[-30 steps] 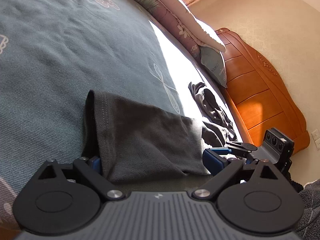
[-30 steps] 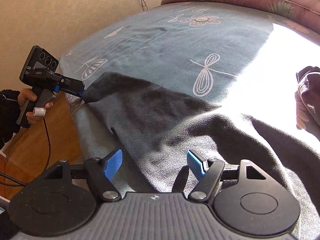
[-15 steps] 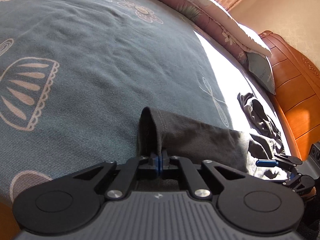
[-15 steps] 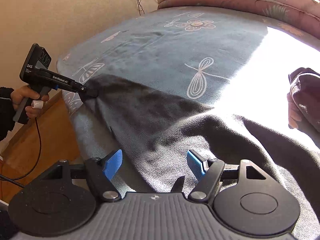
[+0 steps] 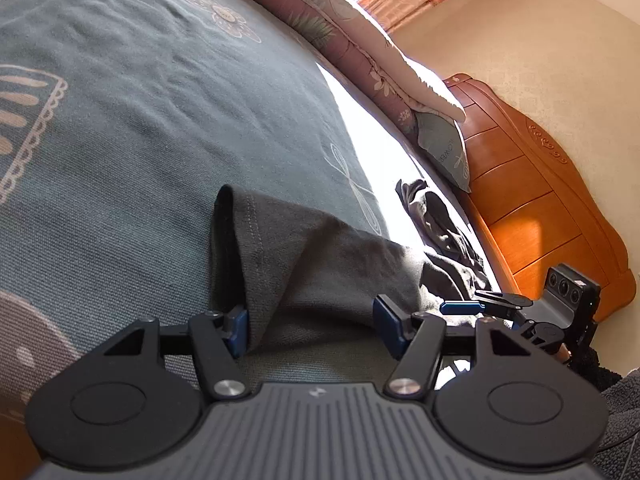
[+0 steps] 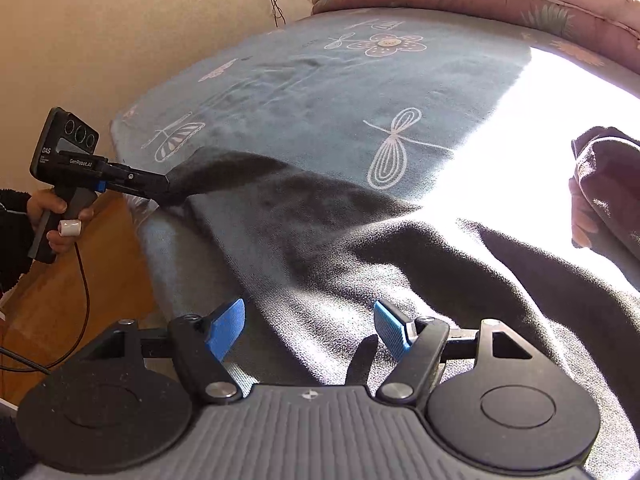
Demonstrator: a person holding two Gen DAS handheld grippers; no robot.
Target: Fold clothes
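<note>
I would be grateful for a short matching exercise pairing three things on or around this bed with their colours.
Things:
1. garment
2. bedspread
3. headboard

Colours:
A. orange-brown wood
B. dark grey
C. blue-grey with white drawings

Pairs: 1-B, 2-C, 3-A

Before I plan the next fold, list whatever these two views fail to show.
- Dark garment: in the right wrist view its near edge is hidden under the right tool and cut off by the frame's bottom.
- Bedspread: in the same view, sun glare washes out its pattern on the right.
- Crumpled dark clothing: it is cut off by the right edge, so its kind is unclear.
- Pillow: in the left wrist view its lettering is too small to read.
</note>
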